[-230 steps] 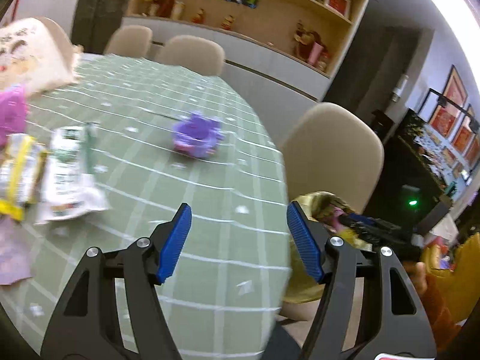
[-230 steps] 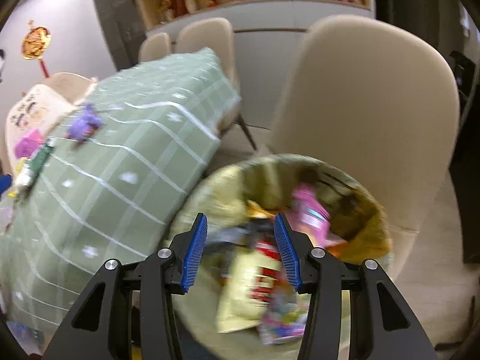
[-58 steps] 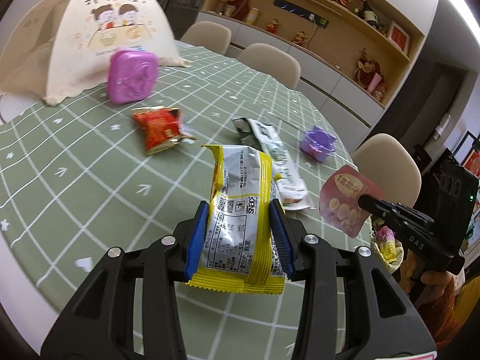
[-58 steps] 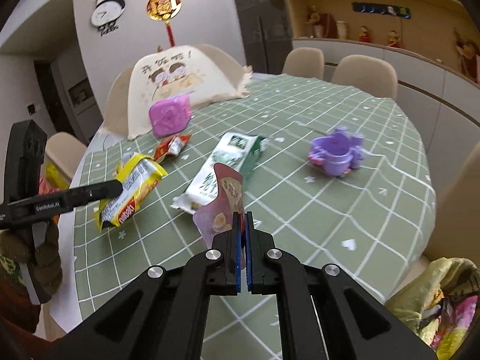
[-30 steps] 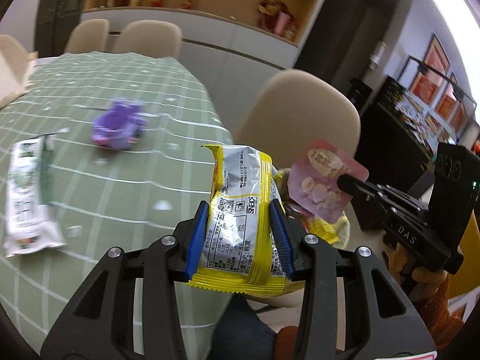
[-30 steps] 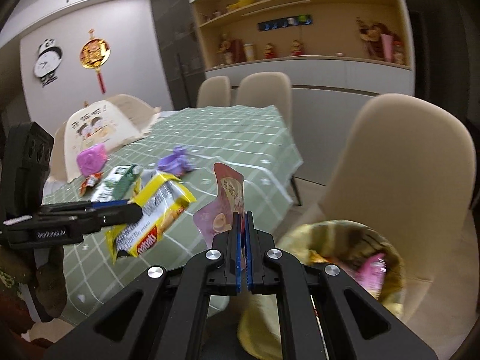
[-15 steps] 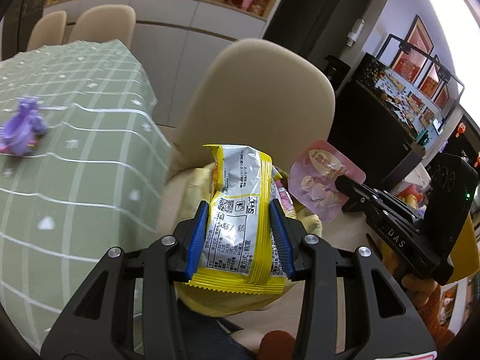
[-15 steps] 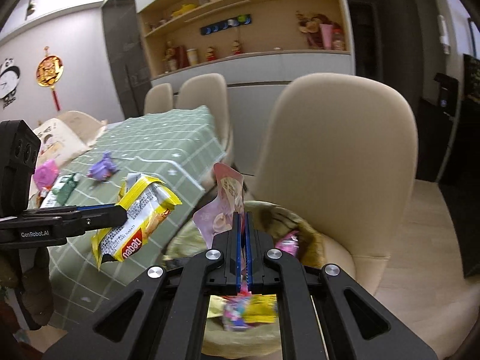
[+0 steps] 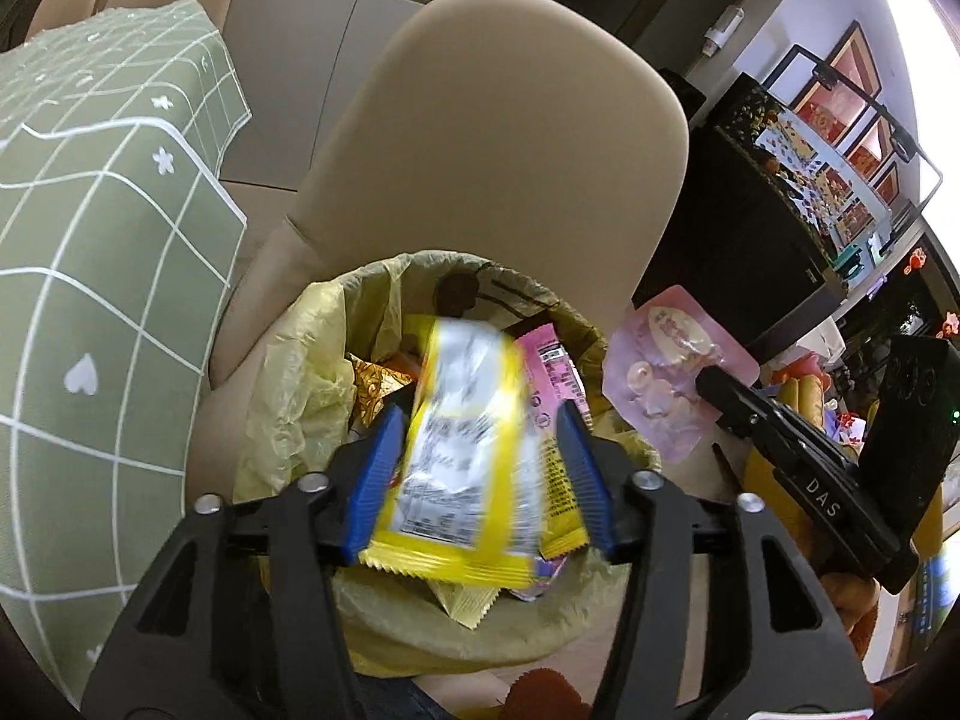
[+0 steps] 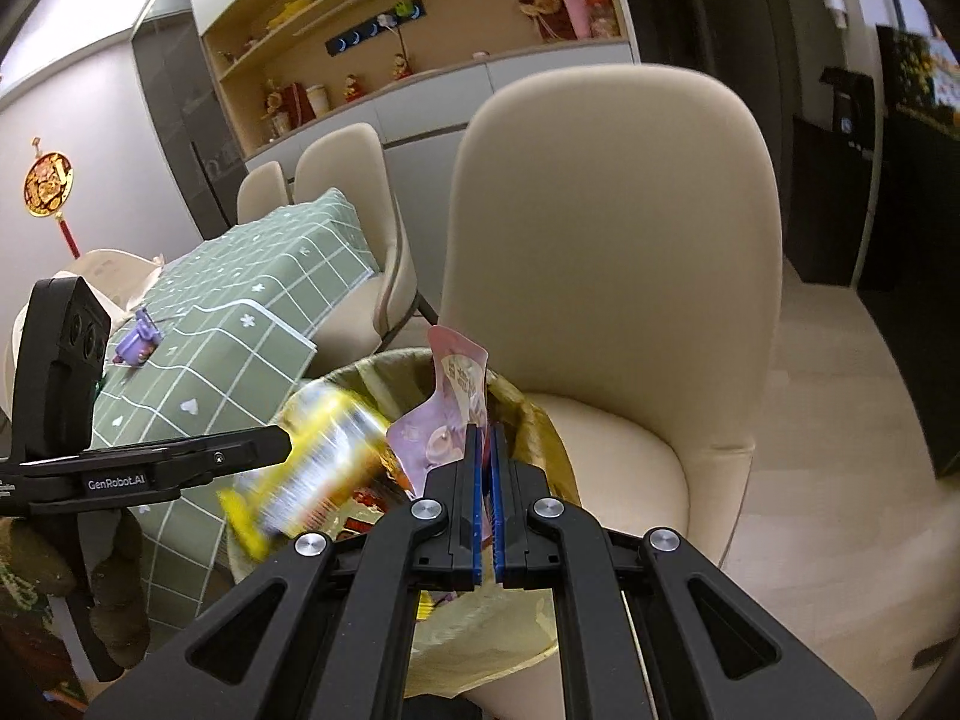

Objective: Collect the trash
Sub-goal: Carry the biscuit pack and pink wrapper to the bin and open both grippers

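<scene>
My left gripper [image 9: 480,456] hangs over the trash bin [image 9: 372,300], which is lined with a yellow bag and holds several wrappers. Its jaws are open, and the yellow snack packet [image 9: 462,456] is blurred between them, dropping free toward the bin. It also shows blurred in the right wrist view [image 10: 306,468] below the left gripper's finger. My right gripper [image 10: 486,480] is shut on a pink pouch [image 10: 447,414] and holds it above the bin's rim [image 10: 540,420]. The pouch also shows in the left wrist view [image 9: 672,384].
The bin stands in front of a beige chair [image 9: 498,180], also seen in the right wrist view [image 10: 618,276]. The table with the green checked cloth [image 9: 90,252] is to the left, with a purple toy [image 10: 138,345] on it. More chairs [image 10: 348,180] stand behind.
Both grippers swung from the table to over the bin. My left gripper has opened and the yellow packet is falling out of it. My right gripper still holds the pink pouch.
</scene>
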A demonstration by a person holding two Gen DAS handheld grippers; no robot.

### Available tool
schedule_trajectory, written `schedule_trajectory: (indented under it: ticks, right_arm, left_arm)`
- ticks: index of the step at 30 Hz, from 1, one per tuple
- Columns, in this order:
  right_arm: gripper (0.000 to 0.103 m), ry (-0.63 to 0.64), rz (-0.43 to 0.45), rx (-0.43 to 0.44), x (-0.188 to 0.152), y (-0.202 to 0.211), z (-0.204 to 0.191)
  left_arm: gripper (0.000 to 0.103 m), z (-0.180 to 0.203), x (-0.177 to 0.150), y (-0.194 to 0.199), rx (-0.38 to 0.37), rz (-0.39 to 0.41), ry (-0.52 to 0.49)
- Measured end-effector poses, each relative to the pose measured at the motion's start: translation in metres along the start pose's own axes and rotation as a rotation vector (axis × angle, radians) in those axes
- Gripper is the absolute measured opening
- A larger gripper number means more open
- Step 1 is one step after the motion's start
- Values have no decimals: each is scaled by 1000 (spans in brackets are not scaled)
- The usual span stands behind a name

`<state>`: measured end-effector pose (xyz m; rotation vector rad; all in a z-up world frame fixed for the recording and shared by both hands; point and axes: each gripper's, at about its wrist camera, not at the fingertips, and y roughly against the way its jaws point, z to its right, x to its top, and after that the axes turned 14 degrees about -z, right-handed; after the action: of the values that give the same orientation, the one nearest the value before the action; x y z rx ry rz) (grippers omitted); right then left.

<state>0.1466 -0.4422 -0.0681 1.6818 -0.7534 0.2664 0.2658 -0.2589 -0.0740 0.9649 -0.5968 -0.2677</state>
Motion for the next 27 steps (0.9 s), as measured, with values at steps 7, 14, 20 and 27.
schedule_trajectory:
  ticks: [7, 14, 20, 27]
  right_arm:
    - [5, 46, -40, 43, 1, -21, -18]
    - [5, 185, -109, 100, 9, -52, -76]
    - [5, 243, -310, -42, 1, -114, -99]
    - [5, 253, -374, -169, -2, -128, -102]
  left_arm:
    - [55, -15, -3, 17, 18, 45, 44]
    - [56, -22, -18, 59, 39, 109, 36]
    - [56, -25, -31, 89, 34, 142, 24]
    - [57, -34, -40, 103, 27, 162, 36]
